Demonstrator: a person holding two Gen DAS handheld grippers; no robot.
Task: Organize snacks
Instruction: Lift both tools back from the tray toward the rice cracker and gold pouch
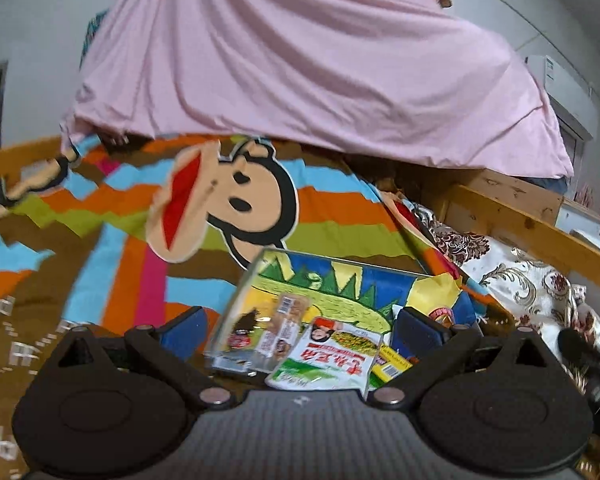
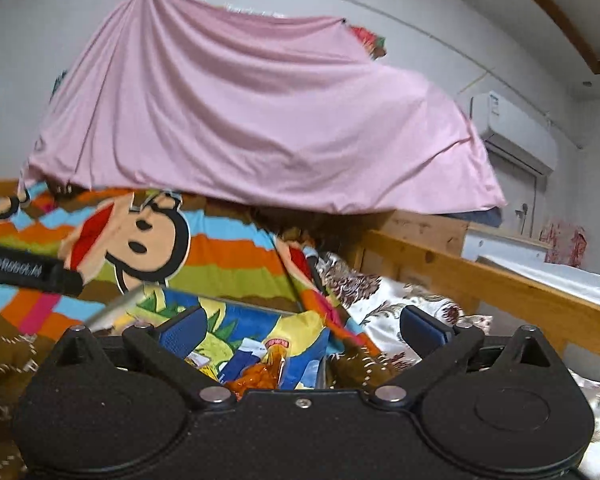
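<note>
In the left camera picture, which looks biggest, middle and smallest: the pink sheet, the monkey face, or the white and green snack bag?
1. Hanging pink cloth sheet
2. Cartoon monkey face
3. White and green snack bag, though it is nearest the camera.

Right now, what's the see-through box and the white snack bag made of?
The see-through box looks like hard clear plastic: its walls are transparent with straight, shiny edges. The white snack bag seems to be thin glossy plastic film, since it bends and catches the light. The pink sheet behind is soft cloth, hanging in folds.

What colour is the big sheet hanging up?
Pink, plain with no pattern. The sheet shows best in the right wrist view.
</note>
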